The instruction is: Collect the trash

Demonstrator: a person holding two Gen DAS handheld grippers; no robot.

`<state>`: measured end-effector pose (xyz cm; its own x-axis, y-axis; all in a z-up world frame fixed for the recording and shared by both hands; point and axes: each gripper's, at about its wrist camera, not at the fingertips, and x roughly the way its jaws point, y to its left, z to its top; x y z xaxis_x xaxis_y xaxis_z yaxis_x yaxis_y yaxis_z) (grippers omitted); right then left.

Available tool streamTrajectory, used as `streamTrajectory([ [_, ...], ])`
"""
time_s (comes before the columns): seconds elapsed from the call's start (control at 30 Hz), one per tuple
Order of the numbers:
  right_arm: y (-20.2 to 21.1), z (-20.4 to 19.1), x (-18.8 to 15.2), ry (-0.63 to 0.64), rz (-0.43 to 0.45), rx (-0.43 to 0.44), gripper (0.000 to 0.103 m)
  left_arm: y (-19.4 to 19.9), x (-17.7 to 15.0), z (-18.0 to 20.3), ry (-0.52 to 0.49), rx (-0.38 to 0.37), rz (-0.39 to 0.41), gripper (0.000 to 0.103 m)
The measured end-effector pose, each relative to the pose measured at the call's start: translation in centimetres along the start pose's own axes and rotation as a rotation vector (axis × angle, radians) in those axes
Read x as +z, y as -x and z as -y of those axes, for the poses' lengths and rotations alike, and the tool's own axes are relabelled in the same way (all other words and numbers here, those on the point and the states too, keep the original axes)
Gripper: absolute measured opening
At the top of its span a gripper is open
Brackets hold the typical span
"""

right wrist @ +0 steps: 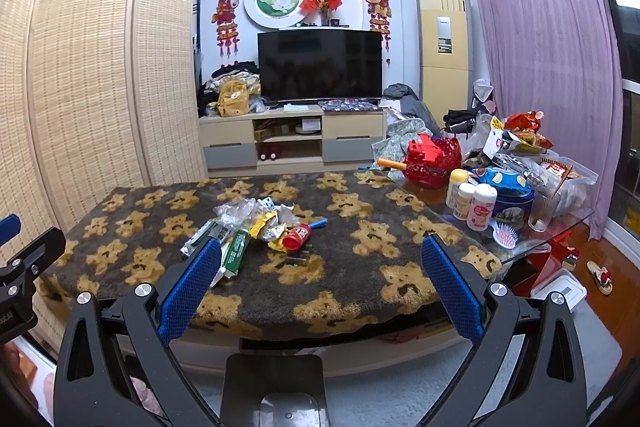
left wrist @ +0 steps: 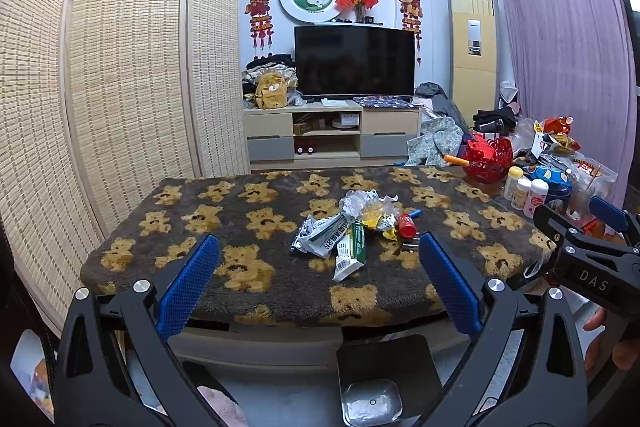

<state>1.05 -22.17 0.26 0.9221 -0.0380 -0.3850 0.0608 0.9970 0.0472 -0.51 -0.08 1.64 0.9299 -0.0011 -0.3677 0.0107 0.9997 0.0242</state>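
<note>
1. My left gripper (left wrist: 318, 283): jaws spread, empty, short of the blanket (left wrist: 200, 211).
2. Trash pile (left wrist: 348, 231): mid-blanket; approach low, pinch one wrapper.
3. My right gripper (right wrist: 320, 287): jaws spread, empty; take the red cap (right wrist: 298, 237).

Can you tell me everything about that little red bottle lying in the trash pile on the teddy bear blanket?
The red bottle is small and looks like plastic, with a white label on its side. It lies tipped over, not upright, at the right edge of the trash pile on the teddy bear blanket. Its wide end points toward the camera. It rests against yellow crumpled wrappers, and a blue stick-like piece pokes out beyond it. No gripper touches it.
</note>
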Motion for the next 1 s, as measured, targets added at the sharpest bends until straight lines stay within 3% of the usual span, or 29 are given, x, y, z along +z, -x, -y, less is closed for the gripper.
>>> streamTrajectory([
  [1.0, -0.5, 1.4, -0.2, -0.033, -0.021, -0.01, 0.1, 0.1, -0.1, 0.3, -0.001, 0.005, 0.001, 0.095],
])
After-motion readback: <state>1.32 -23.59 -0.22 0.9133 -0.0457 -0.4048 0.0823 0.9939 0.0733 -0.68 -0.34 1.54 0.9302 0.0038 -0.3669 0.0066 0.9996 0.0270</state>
